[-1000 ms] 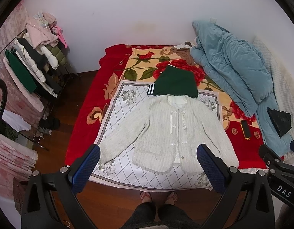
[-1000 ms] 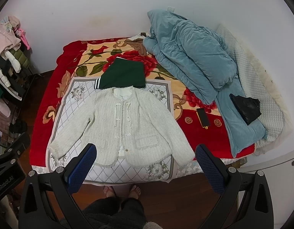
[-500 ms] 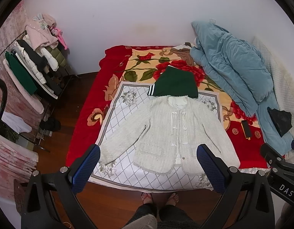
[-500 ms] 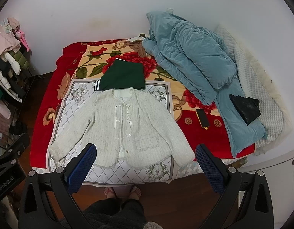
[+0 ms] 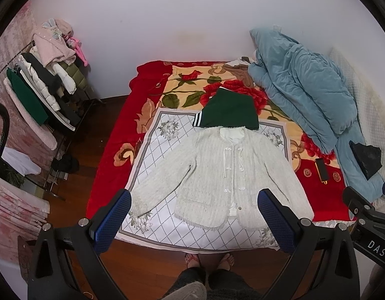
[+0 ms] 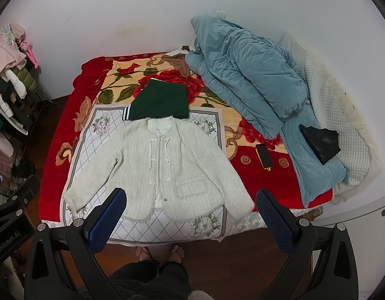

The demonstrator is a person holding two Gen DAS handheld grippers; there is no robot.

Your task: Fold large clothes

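Cream tweed jacket (image 5: 218, 175), spread flat with sleeves out on a white floral cloth (image 5: 164, 147) over the bed, collar touching a folded green garment (image 5: 230, 111); left gripper (image 5: 195, 215) and right gripper (image 6: 191, 215) hung above, jaws wide apart, empty.

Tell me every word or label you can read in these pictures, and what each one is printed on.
"DAS": white letters on the black body of the right gripper, seen from the left wrist camera.
"GenRobot.AI": white letters on the black body of the left gripper, seen from the right wrist camera.
The cream jacket, the folded green garment and the bed blanket show no readable text.
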